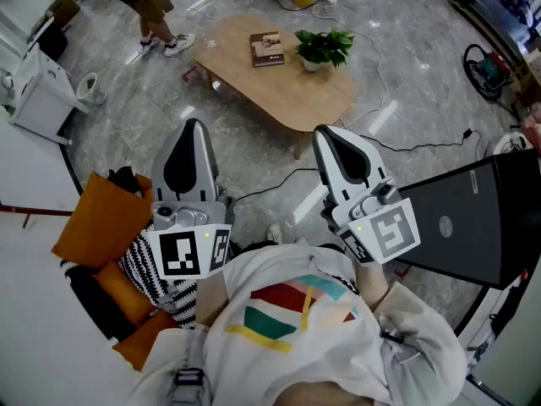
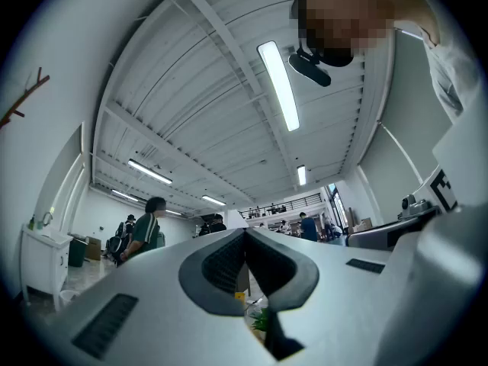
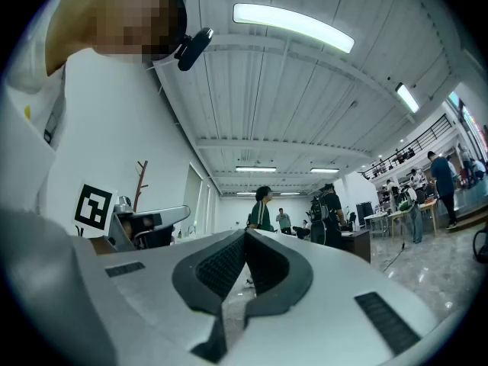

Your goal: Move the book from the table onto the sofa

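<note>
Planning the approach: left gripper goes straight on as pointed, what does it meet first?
Probably nothing near: left gripper heads toward the table but tips slightly upward, likely clearing it. Depth unclear.

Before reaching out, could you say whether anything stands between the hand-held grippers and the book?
Nothing visible does: only floor and bare table separate the book from the left hand-held gripper and the right hand-held gripper.

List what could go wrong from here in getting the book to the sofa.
1. The potted plant stands right beside the book on the table; a careless reach might knock it over.
2. A black cable crosses the floor in front of the table, a possible trip hazard.
</note>
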Demonstrator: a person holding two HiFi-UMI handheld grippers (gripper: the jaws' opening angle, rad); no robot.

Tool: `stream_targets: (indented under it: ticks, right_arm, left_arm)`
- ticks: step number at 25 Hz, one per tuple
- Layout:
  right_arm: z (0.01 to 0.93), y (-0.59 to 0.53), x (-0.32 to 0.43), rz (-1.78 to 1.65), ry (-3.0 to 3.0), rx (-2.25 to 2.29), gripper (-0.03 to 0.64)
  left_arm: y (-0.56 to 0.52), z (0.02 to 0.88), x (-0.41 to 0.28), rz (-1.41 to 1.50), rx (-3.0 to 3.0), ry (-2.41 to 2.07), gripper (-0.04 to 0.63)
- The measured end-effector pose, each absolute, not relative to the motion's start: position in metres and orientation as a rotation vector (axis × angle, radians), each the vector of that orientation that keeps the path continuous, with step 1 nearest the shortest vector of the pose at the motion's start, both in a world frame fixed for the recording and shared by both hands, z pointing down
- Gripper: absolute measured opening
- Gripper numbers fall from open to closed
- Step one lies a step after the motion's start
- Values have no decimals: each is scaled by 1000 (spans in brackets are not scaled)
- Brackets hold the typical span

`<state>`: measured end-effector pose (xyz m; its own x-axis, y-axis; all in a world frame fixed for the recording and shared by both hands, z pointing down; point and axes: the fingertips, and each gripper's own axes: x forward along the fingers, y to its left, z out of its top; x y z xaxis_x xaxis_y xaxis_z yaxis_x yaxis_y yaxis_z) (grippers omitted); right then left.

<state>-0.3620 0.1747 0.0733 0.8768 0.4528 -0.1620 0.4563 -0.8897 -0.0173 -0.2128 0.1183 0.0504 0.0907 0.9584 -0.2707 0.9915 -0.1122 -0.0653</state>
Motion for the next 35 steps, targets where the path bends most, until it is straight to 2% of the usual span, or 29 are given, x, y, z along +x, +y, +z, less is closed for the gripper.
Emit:
stream_targets:
  ticks: [12,19,25,30,35]
  right_arm:
    - [84,163,-307,-259,660,3052,15]
    - [109,136,-277,102,363,3113,15]
    - [132,167,-263,266,603,3020,14]
    - [141,208,-259,241,688,3103,12]
    - [147,273,-242,61,636,3263,12]
  left_arm:
    - [109,67,-168,-352,2219,2024,6]
    - [108,90,-137,-286,2214,2020,6]
    - [131,102,-113,-227,2208,2002,6]
    - [164,118,-96,-155,2225,1985,6]
    - [220,114,-74,-196,2257,1971,6]
